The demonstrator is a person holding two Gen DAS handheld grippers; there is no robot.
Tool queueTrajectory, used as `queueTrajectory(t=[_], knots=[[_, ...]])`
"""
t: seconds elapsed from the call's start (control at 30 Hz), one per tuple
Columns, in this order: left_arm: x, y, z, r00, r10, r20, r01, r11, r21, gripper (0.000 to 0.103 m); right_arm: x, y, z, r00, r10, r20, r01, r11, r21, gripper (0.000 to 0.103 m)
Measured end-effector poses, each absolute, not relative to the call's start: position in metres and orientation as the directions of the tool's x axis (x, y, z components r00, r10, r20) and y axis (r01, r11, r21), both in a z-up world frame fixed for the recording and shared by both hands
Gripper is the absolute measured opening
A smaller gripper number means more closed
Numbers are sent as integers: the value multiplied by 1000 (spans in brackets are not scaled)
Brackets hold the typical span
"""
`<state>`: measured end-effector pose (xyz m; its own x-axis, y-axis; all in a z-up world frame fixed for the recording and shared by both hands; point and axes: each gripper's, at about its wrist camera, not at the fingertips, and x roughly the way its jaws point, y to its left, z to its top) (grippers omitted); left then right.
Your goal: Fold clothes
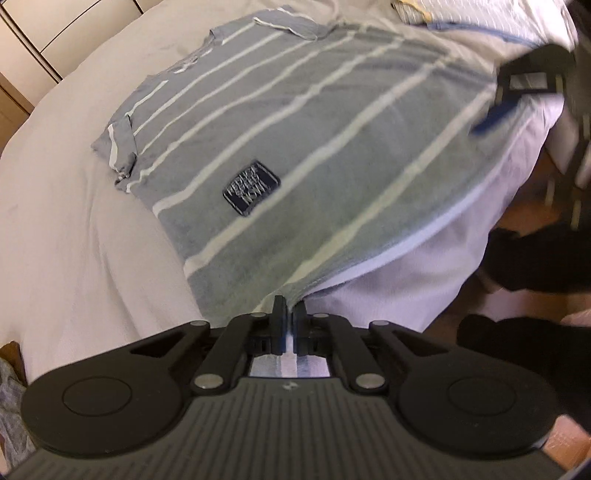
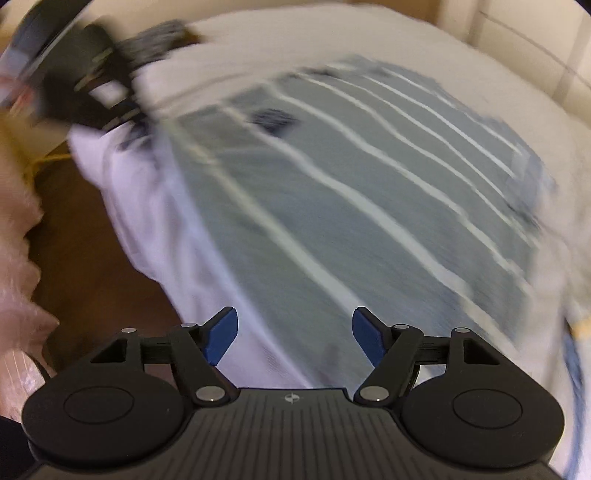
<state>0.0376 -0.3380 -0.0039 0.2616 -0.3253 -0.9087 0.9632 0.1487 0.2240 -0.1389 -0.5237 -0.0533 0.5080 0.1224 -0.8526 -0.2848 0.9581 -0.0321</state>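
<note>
Grey-blue cloth with thin white stripes fills the scene: a striped shirt (image 1: 295, 147) lies spread nearly flat on a bed (image 1: 66, 206) covered in a pale cream sheet. A dark stitched patch (image 1: 251, 187) sits on the shirt's front, and one short sleeve (image 1: 120, 147) is folded over near the far left edge. The shirt's near hem hangs slightly over the bed's edge, where a white lower layer of bedding (image 1: 399, 280) shows beneath it. The left hand-held gripper (image 1: 289, 309) is clenched on the near corner of the shirt's hem, its two black fingers pressed together with the striped cloth pinched between them and pulled into a small peak. The right hand-held gripper (image 2: 293, 334) is released, its blue pads (image 2: 221, 334) standing wide apart above the near edge of the shirt with nothing between them; whether they touch the cloth cannot be told, as that view is blurred. From the left wrist view the right hand-held gripper appears as a dark blur at the far right of the shirt. More light-coloured clothes (image 1: 480, 18) lie at the far right of the bed. Cream cupboard doors (image 1: 44, 33) stand beyond the bed, and a brown floor (image 2: 92, 236) shows beside it.
</note>
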Motion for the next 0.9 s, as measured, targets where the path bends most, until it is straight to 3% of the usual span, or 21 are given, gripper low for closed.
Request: queueTrajectory(t=[0.13,0.27,0.53,0.63,0.9], knots=[[39,-340,4,253,-326,-911,966,131,221,1,-134,-471,-74,600,96,-794,-398,897,-192,70],[40,-335,2,253,-324,-912,967,124,224,1,-123,-469,-96,610,-76,-789,-295,902,-315,42],[39,-335,-9,271,-327,-905,963,107,249,1,-178,-548,-93,524,-310,-793,-185,868,-461,25],[35,-336,-8,288,-328,-900,956,50,288,1,-188,-563,-90,480,-293,-827,-241,863,-445,1],[21,-314,24,296,-352,-888,947,-13,321,1,-188,-574,-34,453,-168,-875,-376,854,-359,0]])
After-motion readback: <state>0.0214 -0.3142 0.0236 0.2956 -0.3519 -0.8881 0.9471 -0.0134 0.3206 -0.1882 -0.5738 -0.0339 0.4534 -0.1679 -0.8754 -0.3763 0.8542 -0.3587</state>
